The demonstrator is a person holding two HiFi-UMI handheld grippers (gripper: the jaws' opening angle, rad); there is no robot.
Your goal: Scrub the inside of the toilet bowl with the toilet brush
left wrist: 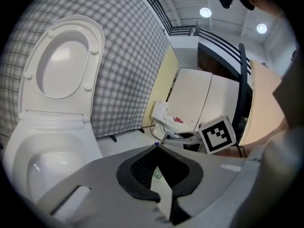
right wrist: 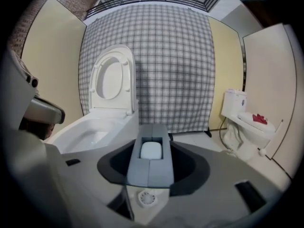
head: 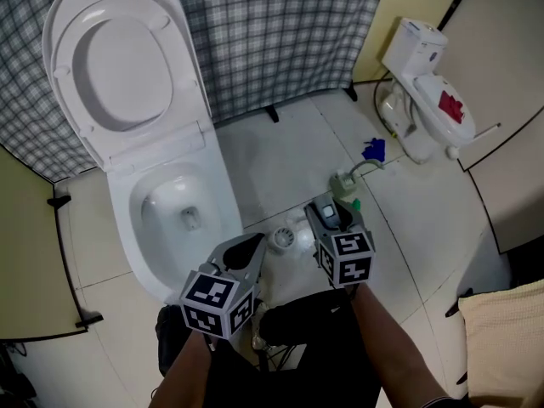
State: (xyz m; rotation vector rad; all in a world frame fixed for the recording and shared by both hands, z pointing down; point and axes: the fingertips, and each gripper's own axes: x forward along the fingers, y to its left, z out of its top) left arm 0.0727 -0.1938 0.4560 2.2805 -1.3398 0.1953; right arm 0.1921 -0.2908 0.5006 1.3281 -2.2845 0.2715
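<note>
The white toilet bowl (head: 149,202) stands at the left with seat and lid raised; it also shows in the left gripper view (left wrist: 42,170) and the right gripper view (right wrist: 90,137). On the floor lies what looks like the toilet brush (head: 343,185), white and green with a curved grey handle (head: 365,167). My left gripper (head: 257,240) (left wrist: 155,148) hovers by the bowl's front, tips together, nothing between them. My right gripper (head: 321,204) (right wrist: 151,127) hangs just short of the brush, jaws apart. A grey block with a white oval, seemingly its own part, sits between them.
A round white disc (head: 285,239) lies on the floor tiles between the grippers. A small second toilet (head: 425,100) with a red mark stands at the right, a blue scrap (head: 372,150) near it. A plaid curtain (head: 272,41) hangs behind, with partition panels on both sides.
</note>
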